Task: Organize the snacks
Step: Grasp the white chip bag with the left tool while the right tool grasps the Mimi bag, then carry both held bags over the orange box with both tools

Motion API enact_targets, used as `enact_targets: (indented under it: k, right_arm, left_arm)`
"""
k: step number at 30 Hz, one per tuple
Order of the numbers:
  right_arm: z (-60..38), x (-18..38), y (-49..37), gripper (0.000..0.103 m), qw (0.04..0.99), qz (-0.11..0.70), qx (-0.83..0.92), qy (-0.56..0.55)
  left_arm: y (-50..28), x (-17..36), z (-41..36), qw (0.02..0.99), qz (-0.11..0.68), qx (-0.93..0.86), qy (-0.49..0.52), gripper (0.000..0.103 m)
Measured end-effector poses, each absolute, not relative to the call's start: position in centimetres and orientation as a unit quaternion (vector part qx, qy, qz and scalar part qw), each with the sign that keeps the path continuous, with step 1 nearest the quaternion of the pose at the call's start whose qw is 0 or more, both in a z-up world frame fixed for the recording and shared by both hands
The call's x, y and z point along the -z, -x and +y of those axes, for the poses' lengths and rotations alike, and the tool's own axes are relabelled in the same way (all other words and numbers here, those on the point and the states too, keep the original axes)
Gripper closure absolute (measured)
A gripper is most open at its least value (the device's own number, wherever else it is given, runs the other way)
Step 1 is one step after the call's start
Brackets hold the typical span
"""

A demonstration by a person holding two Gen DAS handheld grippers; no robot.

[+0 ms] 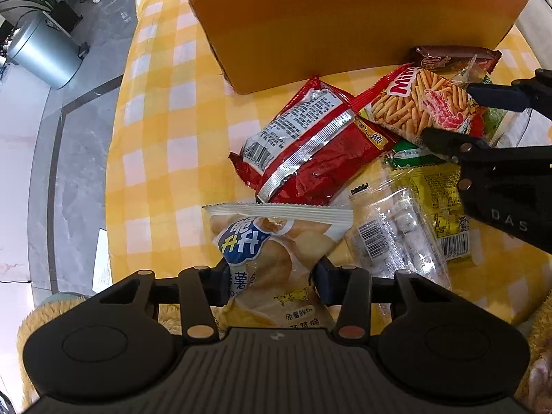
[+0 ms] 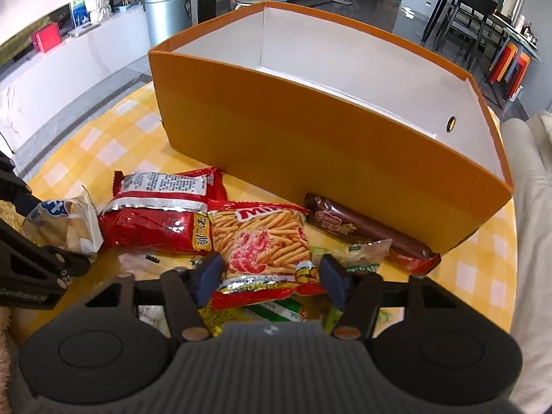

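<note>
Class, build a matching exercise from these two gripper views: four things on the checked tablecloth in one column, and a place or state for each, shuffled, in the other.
1. pale chip bag
2. fries-print bag
3. brown bar
4. orange box

A. lying along the box's front wall
B. between the open right gripper's fingers
C. standing open, white inside
D. pinched by the left gripper

Pairs: 1-D, 2-B, 3-A, 4-C

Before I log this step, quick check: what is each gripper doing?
Left gripper: shut on the potato chip bag.
Right gripper: open, fingers either side of the fries snack bag, not yet clamped.
</note>
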State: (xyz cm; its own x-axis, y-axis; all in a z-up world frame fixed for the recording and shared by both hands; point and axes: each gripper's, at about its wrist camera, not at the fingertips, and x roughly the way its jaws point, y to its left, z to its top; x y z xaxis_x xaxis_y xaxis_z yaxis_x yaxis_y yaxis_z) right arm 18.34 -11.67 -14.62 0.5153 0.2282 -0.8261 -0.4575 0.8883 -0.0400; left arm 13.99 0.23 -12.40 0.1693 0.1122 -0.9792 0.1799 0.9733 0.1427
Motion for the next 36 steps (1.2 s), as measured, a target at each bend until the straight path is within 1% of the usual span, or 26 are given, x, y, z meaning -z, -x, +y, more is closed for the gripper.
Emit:
enact_targets:
  k: [4, 7, 15, 22, 29, 36]
  right_arm:
    - [-11.8, 13.9, -17.8, 0.061, 0.867, 0.439, -0.198, 0.129]
    - [-12.0, 13.1, -17.1, 0.066, 0.872, 0.431, -0.196, 0.126]
    - [-13.2, 10.3, -14.8, 0.069, 0.887, 0.41, -0.181, 0.109]
    - [-14.6, 7.0, -12.4, 0.07, 0.907, 0.381, -0.16, 0.083]
    - [-16.2, 3.4, -11.3, 0.07, 0.925, 0.351, -0.132, 0.056]
    - [-17.6, -0.5, -12.3, 0.071, 0.941, 0.317, -0.116, 0.026]
  left_arm:
    - [-13.6, 11.5, 0.6, 0.769, 0.63, 0.01, -0.105, 0.052]
    - [-13.3, 10.3, 0.8, 0.783, 0.616, 0.007, -0.09, 0.052]
    - [-12.2, 7.0, 1.4, 0.82, 0.57, 0.01, -0.051, 0.052]
    - [-12.0, 2.9, 1.4, 0.857, 0.514, 0.028, -0.015, 0.052]
    - [-13.6, -1.0, 0.6, 0.884, 0.464, 0.055, -0.009, 0.052]
    - [-16.2, -3.9, -0.6, 0.902, 0.423, 0.081, -0.019, 0.052]
